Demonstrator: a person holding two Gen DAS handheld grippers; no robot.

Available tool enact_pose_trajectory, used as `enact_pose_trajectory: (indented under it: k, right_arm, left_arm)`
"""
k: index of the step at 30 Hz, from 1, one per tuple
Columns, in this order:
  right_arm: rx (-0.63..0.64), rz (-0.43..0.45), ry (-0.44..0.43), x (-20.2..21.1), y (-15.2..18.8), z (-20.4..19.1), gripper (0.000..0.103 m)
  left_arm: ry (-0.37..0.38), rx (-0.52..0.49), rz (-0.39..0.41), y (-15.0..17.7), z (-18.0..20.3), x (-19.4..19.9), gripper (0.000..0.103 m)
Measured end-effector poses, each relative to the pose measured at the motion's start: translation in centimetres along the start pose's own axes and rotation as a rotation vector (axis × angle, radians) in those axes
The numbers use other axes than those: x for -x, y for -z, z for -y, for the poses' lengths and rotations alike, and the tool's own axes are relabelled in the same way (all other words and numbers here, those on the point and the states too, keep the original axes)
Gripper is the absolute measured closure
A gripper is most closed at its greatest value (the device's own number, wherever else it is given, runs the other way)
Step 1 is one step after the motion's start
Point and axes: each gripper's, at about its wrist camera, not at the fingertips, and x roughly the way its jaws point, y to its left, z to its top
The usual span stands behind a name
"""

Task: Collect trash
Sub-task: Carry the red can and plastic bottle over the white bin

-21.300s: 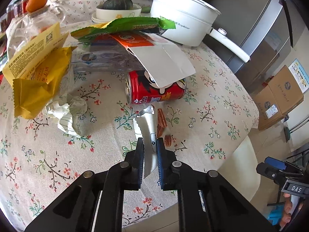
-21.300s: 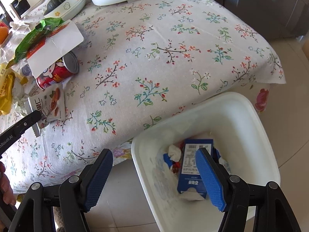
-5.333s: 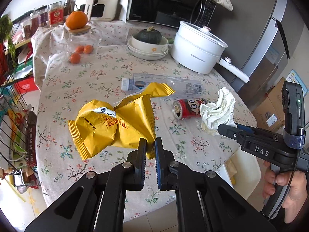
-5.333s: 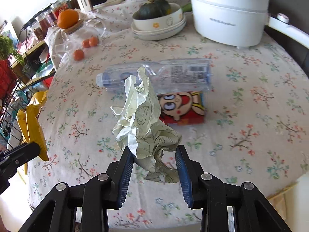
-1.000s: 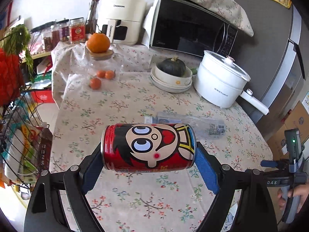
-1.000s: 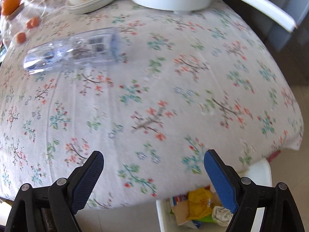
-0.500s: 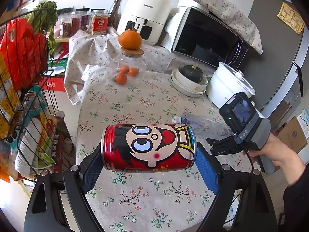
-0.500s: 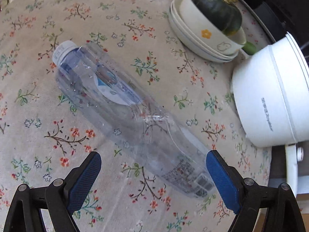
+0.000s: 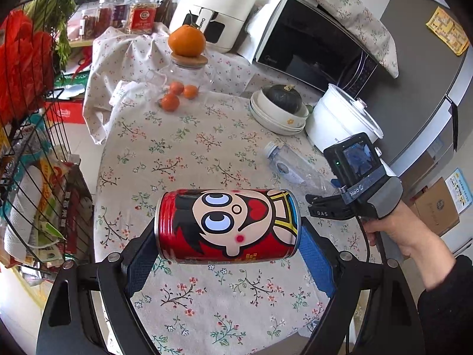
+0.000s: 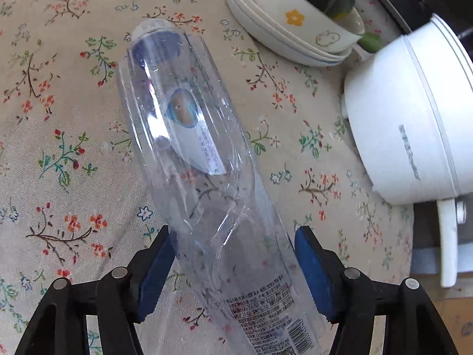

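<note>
My left gripper (image 9: 227,244) is shut on a red cartoon-face can (image 9: 227,226), held sideways above the floral tablecloth (image 9: 183,148). A clear plastic bottle (image 10: 201,159) lies on the cloth, cap end away from me; it also shows in the left wrist view (image 9: 291,168). My right gripper (image 10: 233,269) has its blue pads on either side of the bottle's lower body and touching its sides. The right gripper also shows in the left wrist view (image 9: 328,207), held by a hand at the table's right edge.
A white pot (image 10: 414,124) and stacked bowls holding a dark squash (image 10: 298,20) stand just beyond the bottle. A glass jar topped by an orange (image 9: 187,59), loose small oranges, a microwave (image 9: 310,47) and a wire rack (image 9: 32,148) at left surround the table.
My right gripper has moved in over the bottle and its pads have closed from wide open onto the bottle's sides. The left gripper holds the can as before, a little higher.
</note>
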Motion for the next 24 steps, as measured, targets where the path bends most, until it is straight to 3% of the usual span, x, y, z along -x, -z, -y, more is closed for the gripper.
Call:
enact_pose_trajectory:
  k: [9, 17, 24]
  right_arm:
    - [-0.259, 0.043, -0.142, 4.1, 6.1, 5.3, 0.034]
    - [-0.342, 0.113, -0.125, 8.8, 13.1, 7.7, 0.034]
    - [-0.412, 0.154, -0.128, 11.1, 19.2, 9.3, 0.034]
  left_arm:
    - [0.025, -0.035, -0.042, 1.2, 2.0, -1.0, 0.014]
    - [0.07, -0.144, -0.069, 3.8, 6.2, -1.0, 0.014]
    - [0.126, -0.175, -0.095, 6.7, 9.4, -0.9, 0.014]
